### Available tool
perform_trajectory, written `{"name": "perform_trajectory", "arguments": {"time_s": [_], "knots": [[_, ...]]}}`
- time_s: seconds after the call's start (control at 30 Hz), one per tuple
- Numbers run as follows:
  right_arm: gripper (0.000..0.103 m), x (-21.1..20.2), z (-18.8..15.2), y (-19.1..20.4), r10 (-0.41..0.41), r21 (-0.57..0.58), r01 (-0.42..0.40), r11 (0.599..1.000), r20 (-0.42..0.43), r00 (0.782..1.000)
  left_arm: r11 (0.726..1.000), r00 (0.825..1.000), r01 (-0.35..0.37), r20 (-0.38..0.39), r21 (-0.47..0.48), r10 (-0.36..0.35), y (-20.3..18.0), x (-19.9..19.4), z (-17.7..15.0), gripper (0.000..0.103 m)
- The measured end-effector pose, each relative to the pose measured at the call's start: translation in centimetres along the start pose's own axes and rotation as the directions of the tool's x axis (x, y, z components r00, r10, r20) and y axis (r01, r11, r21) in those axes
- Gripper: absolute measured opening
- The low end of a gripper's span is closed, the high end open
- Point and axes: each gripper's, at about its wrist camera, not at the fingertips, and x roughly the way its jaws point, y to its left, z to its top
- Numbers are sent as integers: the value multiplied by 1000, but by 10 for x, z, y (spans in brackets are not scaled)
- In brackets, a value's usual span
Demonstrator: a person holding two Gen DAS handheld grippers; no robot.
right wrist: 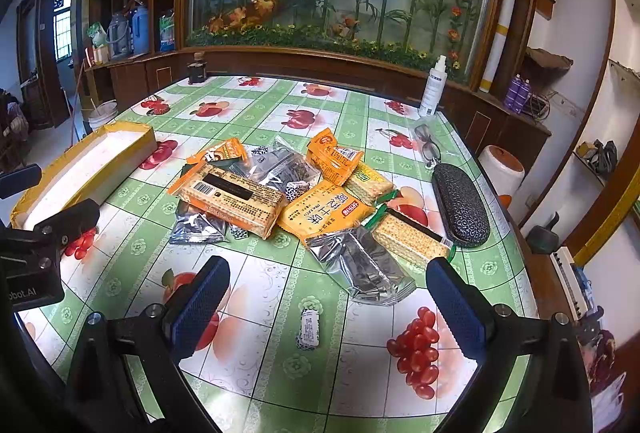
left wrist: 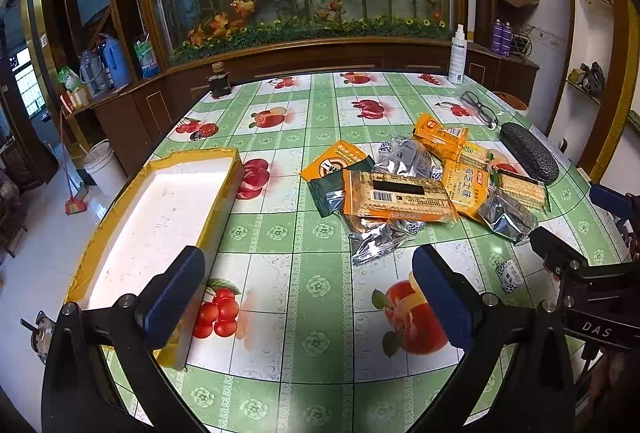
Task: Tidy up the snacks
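A pile of snack packets (left wrist: 416, 185) lies on the table, orange cracker packs and silver foil bags; it also shows in the right wrist view (right wrist: 304, 201). A small wrapped candy (right wrist: 309, 329) lies apart, near my right gripper; it shows in the left wrist view (left wrist: 509, 275) too. A white foam tray with yellow taped rim (left wrist: 160, 217) sits at the left, empty; it shows in the right wrist view (right wrist: 86, 169) as well. My left gripper (left wrist: 310, 293) is open and empty beside the tray. My right gripper (right wrist: 328, 309) is open and empty, short of the pile.
The table has a green checked fruit-print cloth (right wrist: 280, 113). A black glasses case (right wrist: 460, 205), eyeglasses (right wrist: 428, 147) and a white spray bottle (right wrist: 432, 89) stand at the right. A dark jar (left wrist: 218, 81) is at the far edge. A wooden display cabinet stands behind.
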Motion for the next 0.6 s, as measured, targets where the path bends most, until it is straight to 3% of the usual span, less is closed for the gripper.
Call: {"name": "perform_trajectory", "arguments": {"time_s": [0.6], "knots": [[100,4,-4,0,12,11,-11,1000,-21,1000,1000,1000,-12,2,-4,12,2,1,0,103]]}}
